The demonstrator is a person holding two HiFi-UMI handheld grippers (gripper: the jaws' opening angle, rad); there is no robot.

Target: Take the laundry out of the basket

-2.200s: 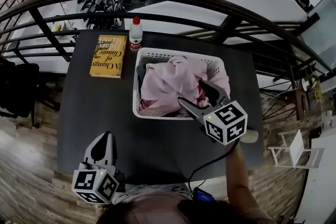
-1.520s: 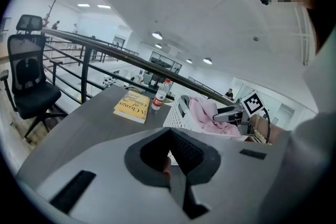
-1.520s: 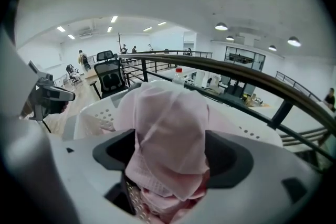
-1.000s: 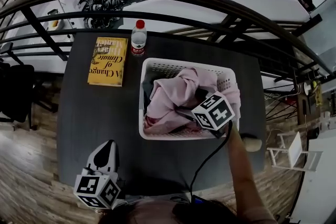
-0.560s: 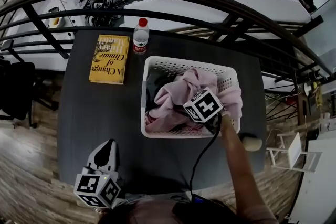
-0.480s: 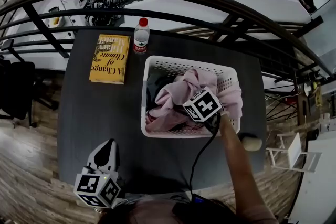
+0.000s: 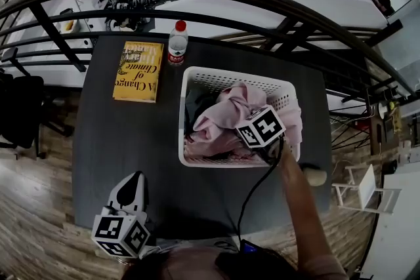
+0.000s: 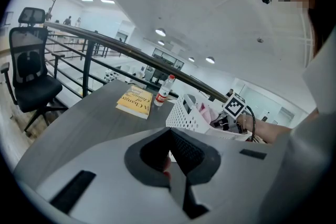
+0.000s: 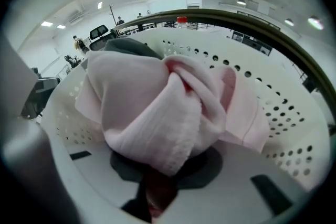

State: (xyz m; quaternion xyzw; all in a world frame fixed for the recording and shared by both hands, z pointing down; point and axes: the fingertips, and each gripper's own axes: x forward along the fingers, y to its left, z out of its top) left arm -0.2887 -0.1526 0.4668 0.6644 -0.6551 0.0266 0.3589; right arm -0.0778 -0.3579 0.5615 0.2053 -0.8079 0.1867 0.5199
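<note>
Down into the basket (image 7: 230,79) went the right gripper (image 9: 160,181), its jaws just closing onto the pink cloth (image 9: 152,113) (heaped inside). A snag could drag the basket up too. Left gripper (image 7: 133,181), well short of the basket, sits closed and empty.

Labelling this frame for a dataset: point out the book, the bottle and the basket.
book (image 7: 137,71), head view, middle of its yellow cover.
bottle (image 7: 176,46), head view, its body below the red cap.
basket (image 7: 223,80), head view, its perforated far wall.
</note>
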